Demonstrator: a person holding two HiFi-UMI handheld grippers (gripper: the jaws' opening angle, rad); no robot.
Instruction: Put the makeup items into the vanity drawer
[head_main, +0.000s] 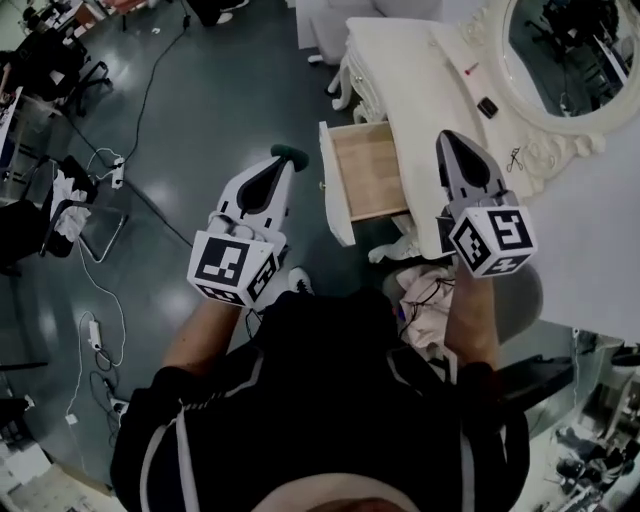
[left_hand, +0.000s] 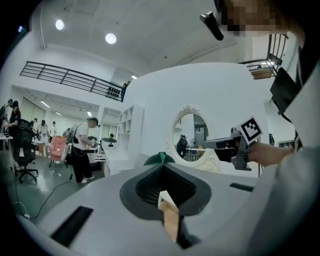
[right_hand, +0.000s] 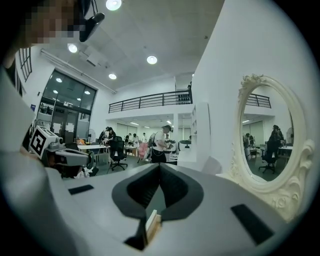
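Note:
The white vanity (head_main: 400, 60) stands ahead with its drawer (head_main: 365, 170) pulled open; the wooden inside shows nothing in it. On the vanity top lie a small red item (head_main: 471, 69), a small black item (head_main: 487, 107) and a thin dark metal tool (head_main: 513, 157). My left gripper (head_main: 289, 154) is held in the air left of the drawer, jaws shut and holding nothing. My right gripper (head_main: 447, 136) hovers over the vanity top just right of the drawer, also shut and holding nothing. In the left gripper view the shut jaws (left_hand: 161, 159) point toward the oval mirror (left_hand: 192, 135).
The oval mirror (head_main: 565, 60) sits at the vanity's back right. Cables and a power strip (head_main: 117, 172) lie on the grey floor at left, near a chair (head_main: 70, 215). A stool with cloth (head_main: 425, 295) is by my legs. People stand far off (right_hand: 161, 142).

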